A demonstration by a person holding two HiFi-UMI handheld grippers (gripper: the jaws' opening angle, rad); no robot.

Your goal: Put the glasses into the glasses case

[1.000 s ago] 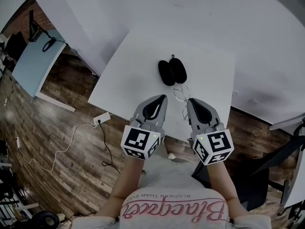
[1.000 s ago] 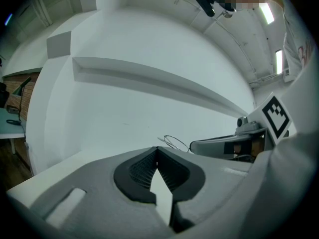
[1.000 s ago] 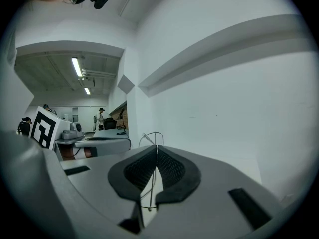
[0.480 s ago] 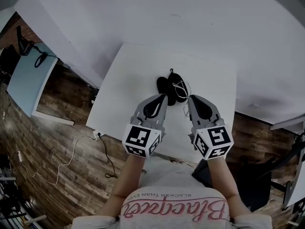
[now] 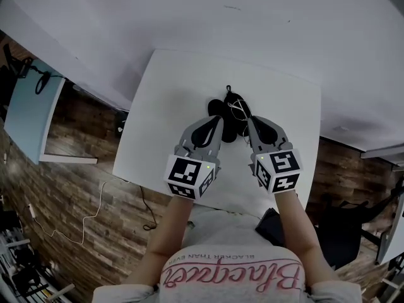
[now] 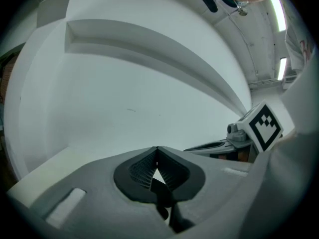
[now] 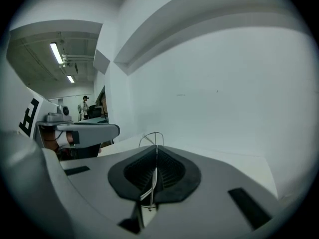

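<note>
the glasses [image 7: 151,183] are sitting in my right gripper [image 7: 156,148]: its fingers are pressed together on a thin wire of the frame, and a small loop of wire is standing out just past the fingertips. in the head view the rest of the frame is hanging in front of these fingers, over the right half of the glasses case [image 5: 221,113].

the case is lying open on the white table [image 5: 164,106], just ahead of both pairs of fingertips and a little to the left of the right ones. its two dark halves are pointing away from me, about the same way as the fingers.

my left gripper [image 6: 157,151] is closed with nothing between its fingers. its tip is at the near edge of the left half; i cannot tell if it is touching.

i am judging that the next move is a short lowering of the right fingers, forward and slightly left, so that the frame is lying along the case's length.
</note>
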